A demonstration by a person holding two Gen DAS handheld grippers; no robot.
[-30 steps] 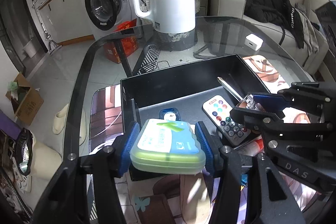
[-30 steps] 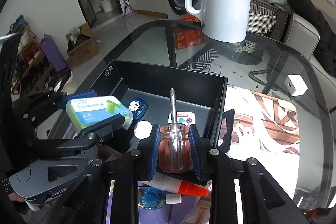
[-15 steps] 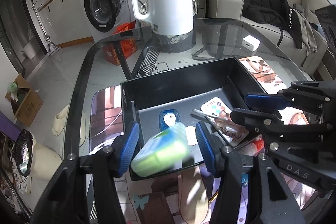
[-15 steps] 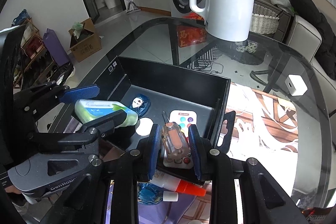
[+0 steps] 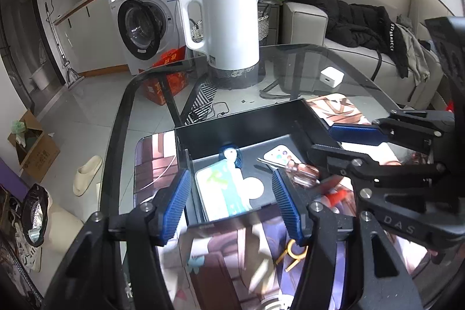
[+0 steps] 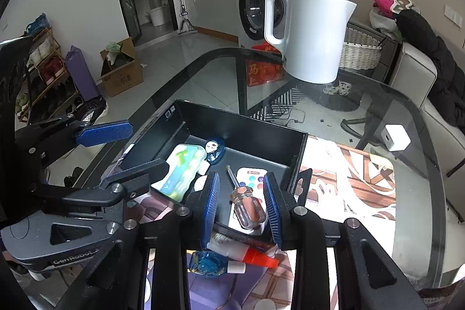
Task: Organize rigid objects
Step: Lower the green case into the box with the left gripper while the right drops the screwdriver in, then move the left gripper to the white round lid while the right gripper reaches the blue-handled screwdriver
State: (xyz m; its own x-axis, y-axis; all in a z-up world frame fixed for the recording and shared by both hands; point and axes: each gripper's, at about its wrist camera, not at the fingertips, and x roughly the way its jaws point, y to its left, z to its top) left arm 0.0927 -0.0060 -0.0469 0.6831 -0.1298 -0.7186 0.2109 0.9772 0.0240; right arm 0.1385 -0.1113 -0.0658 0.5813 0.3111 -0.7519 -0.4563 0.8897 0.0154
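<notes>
inside the black box [image 5: 244, 130], green case [image 5: 222, 191] at 9 o'clock of the screwdriver [image 6: 247, 204]; left gripper [image 5: 232, 202] and right gripper [image 6: 241, 207], jaws just widened, hold nothing.

One black box [image 6: 261, 132] sits on one glass table [image 6: 377, 106], and inside it lie one green-and-white case [image 6: 180, 167], one screwdriver [image 6: 247, 205], one white remote [image 6: 251, 176], one small blue oval charm [image 6: 214, 148] and one white round disc [image 5: 253, 187]. Just outside the box's near wall are one white tube with a red cap [image 6: 244, 250] and one small blue bottle [image 6: 213, 266]. Farther back stand one white kettle [image 6: 311, 34], one white charger cube [image 6: 396, 137] and one washing machine [image 5: 145, 16].
</notes>
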